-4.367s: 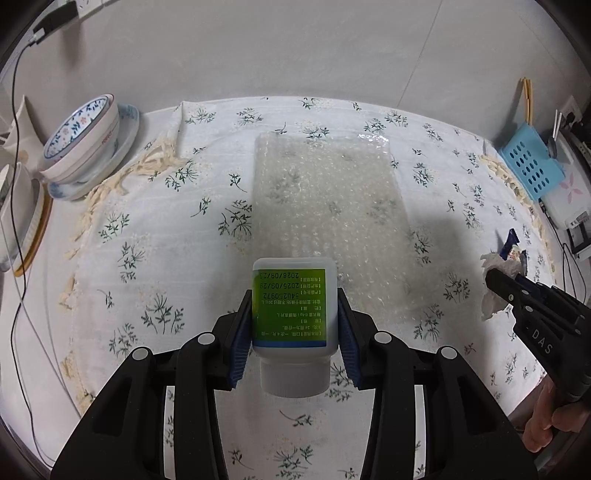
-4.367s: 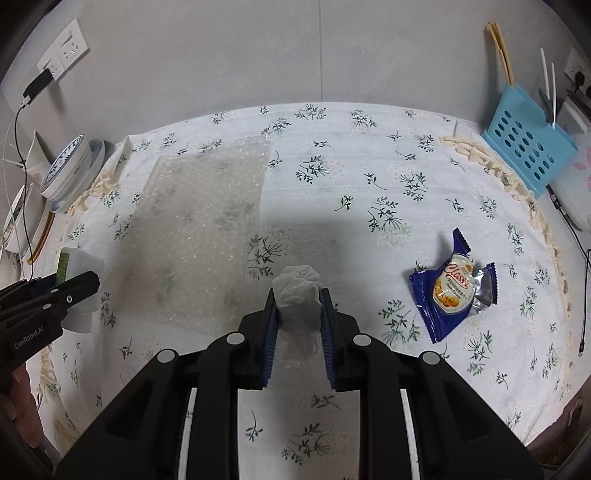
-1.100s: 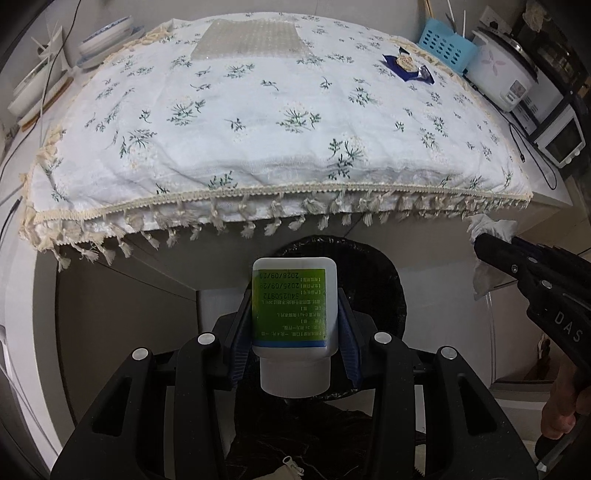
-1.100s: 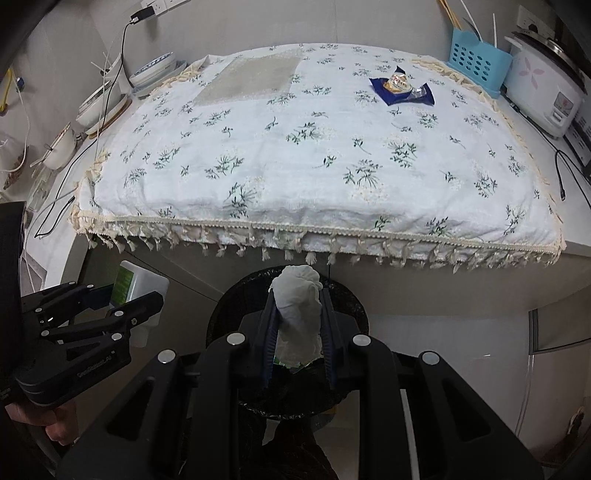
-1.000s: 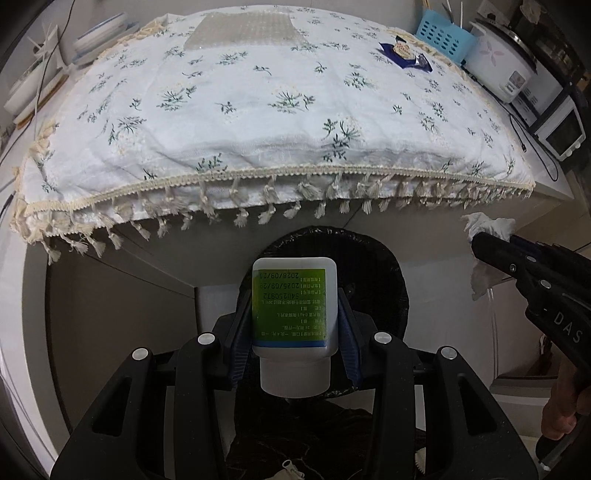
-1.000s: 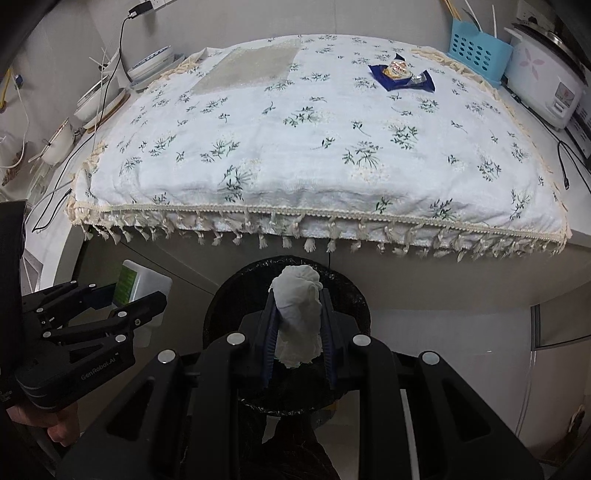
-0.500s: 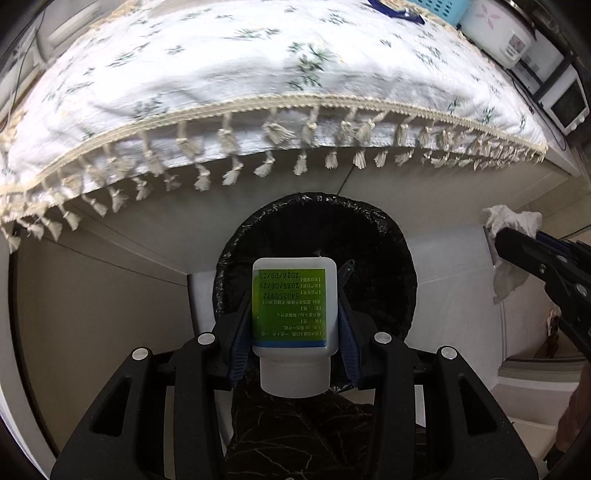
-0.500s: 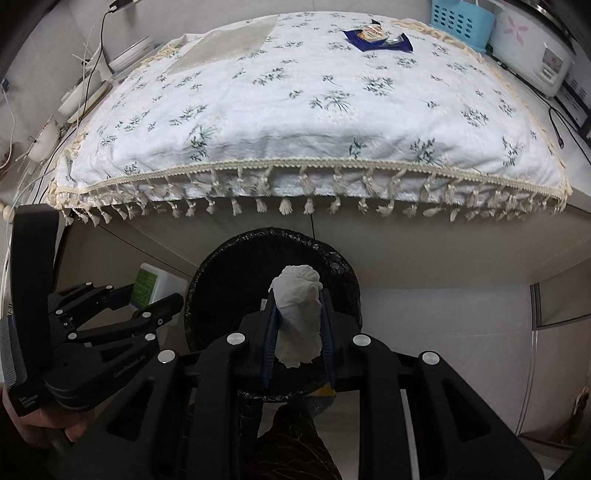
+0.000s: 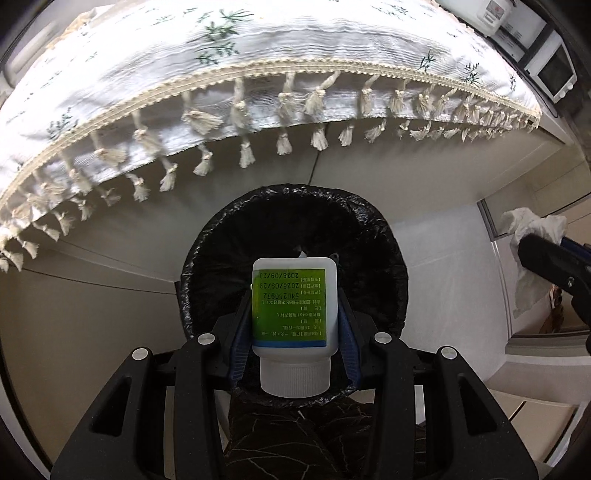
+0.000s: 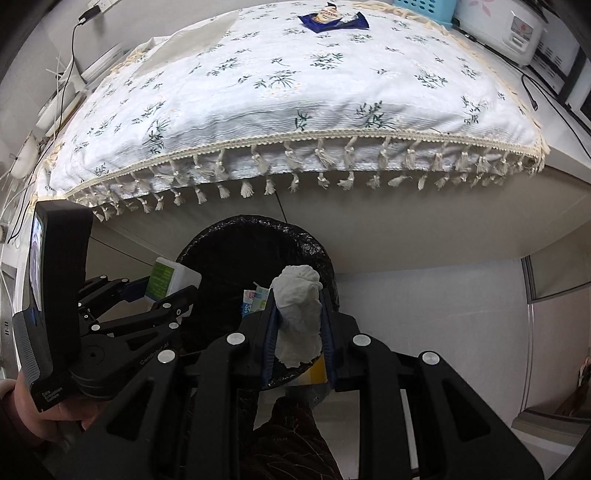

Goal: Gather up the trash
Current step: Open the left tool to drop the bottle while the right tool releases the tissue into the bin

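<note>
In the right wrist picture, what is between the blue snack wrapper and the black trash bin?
Only the flowered tablecloth and its tassel fringe lie between the snack wrapper and the trash bin; the right wrist view shows it.

Green-labelled white bottle [image 9: 293, 302], black bin [image 9: 295, 221]

left gripper [image 9: 294, 321] clamped, right gripper [image 10: 298, 317] seemingly clamped

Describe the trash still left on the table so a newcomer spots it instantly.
Start at the floral tablecloth and go to its far edge, near the blue basket. There lies a snack wrapper, the only dark blue, glossy thing on the white cloth.
</note>
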{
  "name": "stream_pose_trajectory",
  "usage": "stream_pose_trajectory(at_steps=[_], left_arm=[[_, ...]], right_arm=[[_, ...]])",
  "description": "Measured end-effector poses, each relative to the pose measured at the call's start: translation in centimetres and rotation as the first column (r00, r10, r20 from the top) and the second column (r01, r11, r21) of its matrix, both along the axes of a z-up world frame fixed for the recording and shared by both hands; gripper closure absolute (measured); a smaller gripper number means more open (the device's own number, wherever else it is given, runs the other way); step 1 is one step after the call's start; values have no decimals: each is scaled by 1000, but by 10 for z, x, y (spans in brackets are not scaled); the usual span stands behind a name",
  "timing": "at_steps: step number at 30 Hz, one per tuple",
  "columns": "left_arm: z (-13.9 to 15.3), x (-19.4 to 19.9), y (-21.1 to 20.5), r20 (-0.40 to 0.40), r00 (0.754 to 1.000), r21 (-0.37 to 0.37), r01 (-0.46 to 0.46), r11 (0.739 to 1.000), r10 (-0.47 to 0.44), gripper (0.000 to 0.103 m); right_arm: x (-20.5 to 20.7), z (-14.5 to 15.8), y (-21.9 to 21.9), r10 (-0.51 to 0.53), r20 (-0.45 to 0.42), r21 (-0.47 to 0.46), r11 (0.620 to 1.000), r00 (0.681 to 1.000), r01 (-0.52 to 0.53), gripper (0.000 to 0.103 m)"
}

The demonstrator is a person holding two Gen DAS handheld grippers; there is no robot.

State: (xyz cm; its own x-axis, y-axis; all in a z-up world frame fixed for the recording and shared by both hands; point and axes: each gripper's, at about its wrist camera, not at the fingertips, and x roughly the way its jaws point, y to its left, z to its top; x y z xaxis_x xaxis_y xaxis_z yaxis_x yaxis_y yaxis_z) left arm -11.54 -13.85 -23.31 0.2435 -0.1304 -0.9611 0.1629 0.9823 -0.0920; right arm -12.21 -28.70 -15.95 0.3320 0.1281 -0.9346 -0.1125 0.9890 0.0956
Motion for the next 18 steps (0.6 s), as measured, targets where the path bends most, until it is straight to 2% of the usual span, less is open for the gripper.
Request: stream_pose_trajectory(at_steps=[4, 6, 8, 10, 13, 18], left_arm=[[2, 1, -4, 19, 1000, -1, 12, 1000, -12, 61], [7, 1, -1, 42, 999, 7, 7, 1000, -7, 50], [14, 0, 5, 63, 998, -4, -9, 1000, 9, 32], [21, -1, 12, 83, 996, -17, -27, 999, 29, 22], [29, -3, 22, 111, 993, 11, -52, 999, 51, 9], [34, -7, 44, 120, 988, -2, -101, 995, 100, 6]], right_arm=[[1, -5, 0, -8, -12, -2, 1000, 1000, 8, 83], [3, -8, 2, -7, -17, -2, 1000, 1000, 7, 83], [5, -12, 4, -4, -25, 3, 1000, 1000, 4, 83], [8, -18, 8, 1, -40, 4, 1000, 999, -1, 83], [12, -28, 12, 6, -62, 14, 1000, 998, -5, 83], [20, -44, 28, 35, -80, 5, 999, 996, -35, 83]])
